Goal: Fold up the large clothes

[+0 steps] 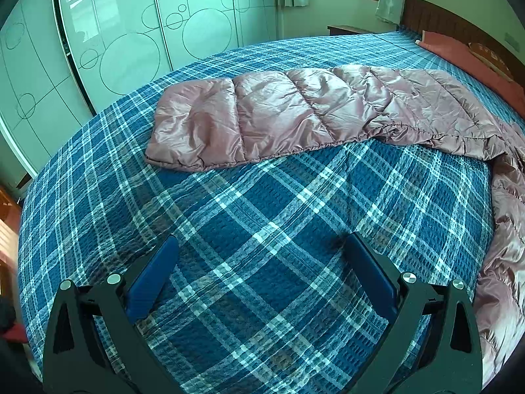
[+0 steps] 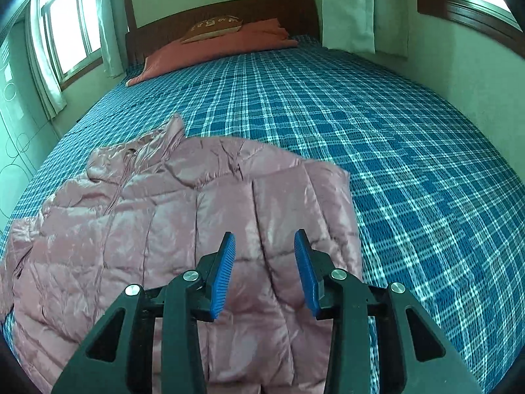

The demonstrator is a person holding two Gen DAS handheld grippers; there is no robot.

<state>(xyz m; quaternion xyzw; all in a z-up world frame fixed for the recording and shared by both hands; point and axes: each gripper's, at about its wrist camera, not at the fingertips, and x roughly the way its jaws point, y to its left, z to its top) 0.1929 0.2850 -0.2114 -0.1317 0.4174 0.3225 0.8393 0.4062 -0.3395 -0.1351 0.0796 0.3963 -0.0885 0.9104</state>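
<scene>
So the pink puffer jacket (image 2: 183,229) is lying flat on the bed (image 2: 410,164), body toward the foot-end edge, collar pointing up toward the headboard (image 2: 229,10), with one sleeve (image 1: 262,115) stretched straight out across the plaid cover and the other one folded in over the chest, by the look of the right wrist view. This stuff looks light and puffy but shiny-slick, so my guess is it'll slide out of a shallow pinch and spring back open after a fold. Best bet is probably grabbing a stitched seam, the cuff end of that outstretched sleeve, or the hem, and getting a decent bite of fabric. The right gripper (image 2: 265,246) hovers over the folded-in part with its jaws partly apart, nothing pinched between them. The left gripper (image 1: 261,252) is spread wide over bare cover, well short of the sleeve, also empty. Plenty of open bed on the side away from the wardrobe (image 1: 131,32) and up toward the pillow (image 2: 213,26), so room to swing the sleeve in is no problem; the near edge is tighter.
</scene>
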